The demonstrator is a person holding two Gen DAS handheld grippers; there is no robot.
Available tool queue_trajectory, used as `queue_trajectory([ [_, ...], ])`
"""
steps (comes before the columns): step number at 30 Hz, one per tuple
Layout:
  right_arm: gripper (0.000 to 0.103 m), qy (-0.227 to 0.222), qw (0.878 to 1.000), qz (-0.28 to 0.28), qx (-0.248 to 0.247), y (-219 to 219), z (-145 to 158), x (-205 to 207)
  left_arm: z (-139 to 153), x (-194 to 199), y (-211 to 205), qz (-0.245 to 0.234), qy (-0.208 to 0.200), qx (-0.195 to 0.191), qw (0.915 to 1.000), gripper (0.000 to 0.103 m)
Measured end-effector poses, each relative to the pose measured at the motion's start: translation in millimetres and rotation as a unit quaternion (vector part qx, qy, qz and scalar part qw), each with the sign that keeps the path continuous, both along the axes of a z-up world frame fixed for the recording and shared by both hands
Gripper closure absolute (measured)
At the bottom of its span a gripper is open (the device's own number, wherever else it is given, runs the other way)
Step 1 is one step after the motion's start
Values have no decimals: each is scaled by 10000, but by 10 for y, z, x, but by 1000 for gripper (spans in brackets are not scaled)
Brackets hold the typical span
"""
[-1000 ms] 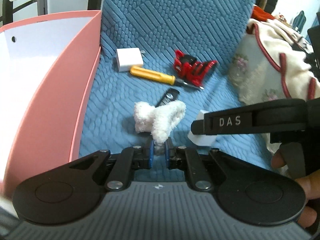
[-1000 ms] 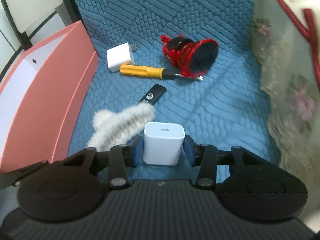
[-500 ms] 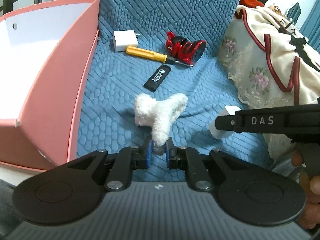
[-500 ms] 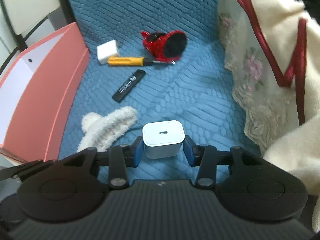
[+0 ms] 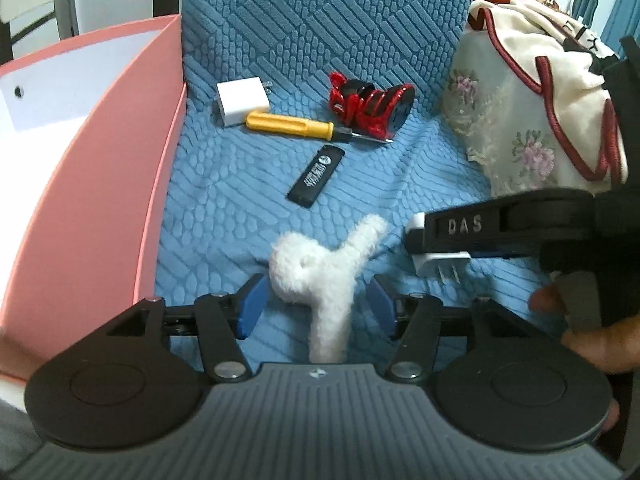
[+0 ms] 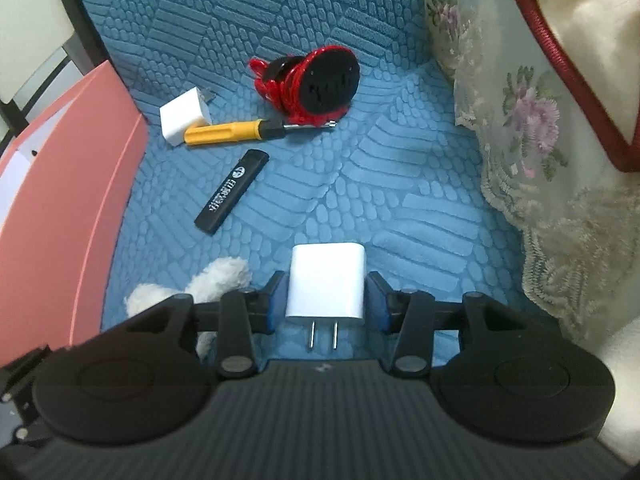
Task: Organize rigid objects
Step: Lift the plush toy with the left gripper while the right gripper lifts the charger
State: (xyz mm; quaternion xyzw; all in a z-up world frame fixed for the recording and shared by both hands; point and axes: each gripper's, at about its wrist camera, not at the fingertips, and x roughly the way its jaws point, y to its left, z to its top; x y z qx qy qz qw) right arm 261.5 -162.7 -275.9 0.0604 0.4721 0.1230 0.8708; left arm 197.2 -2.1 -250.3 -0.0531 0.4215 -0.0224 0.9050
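Observation:
My left gripper (image 5: 314, 306) is open; the white fluffy sock (image 5: 326, 276) lies loose between its blue pads on the blue quilted cushion (image 5: 240, 184). My right gripper (image 6: 326, 300) is shut on a white charger plug (image 6: 326, 284), prongs pointing back at the camera; it also shows in the left wrist view (image 5: 438, 258). Farther back lie a second white charger (image 5: 240, 100), a yellow-handled screwdriver (image 5: 292, 126), a red and black holder (image 5: 370, 106) and a black lighter (image 5: 316, 176).
A pink open box (image 5: 92, 160) stands along the left edge of the cushion. A floral lace-trimmed pillow and cream blanket (image 5: 532, 120) fill the right side. A chair frame stands behind the box.
My left gripper opened and let go of the sock, which now rests on the cushion. My right gripper came lower and nearer with the charger, tilted so its prongs show.

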Motion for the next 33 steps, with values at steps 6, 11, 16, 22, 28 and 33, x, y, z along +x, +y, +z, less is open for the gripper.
queue_trajectory([
  [6,55,-125,9999,80,-37,24,-24,22,-90,171,-8,1,33,77,10000,40],
  [11,57,-131,9998,122,-28,21,-16,34,-152,271,-38,-55,98,82,9999,43],
  [16,57,-238,9995,190,-87,37,54,-42,-106,256,-25,-36,28,11,10000,48],
  [22,57,-498,9986,165,-37,-29,267,-204,86,130,20,36,-90,-203,9997,49],
  [28,57,-730,9972,177,-53,-118,547,-432,327,-66,51,77,-215,-338,9992,49],
  [33,57,-868,9959,241,-15,-183,824,-676,604,-269,104,117,-287,-421,9986,49],
])
